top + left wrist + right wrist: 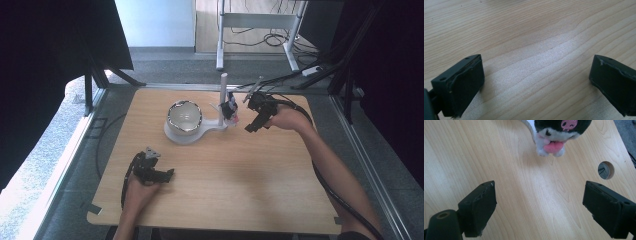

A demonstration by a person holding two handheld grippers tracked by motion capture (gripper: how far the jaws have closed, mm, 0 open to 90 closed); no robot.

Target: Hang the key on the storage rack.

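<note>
The right hand-held gripper (248,128) hovers with its jaws standing wide and nothing between them, bare counter (499,157) beneath. Just ahead of it, along the line of the jaws, a small black-and-white plush toy (559,133) with pink markings hangs beside the white stand's (220,122) upright post, close to a shiny bowl (184,116). The left hand-held gripper (167,174), also wide and empty, rests well apart at the near edge, so the right is likely the one to act.

Bare table (524,202) between my right claw (539,207) and plush toy (559,135) ahead; white stand's post (223,95) and bowl (184,117) block beyond it. Left claw (536,82): open wood all round.
</note>
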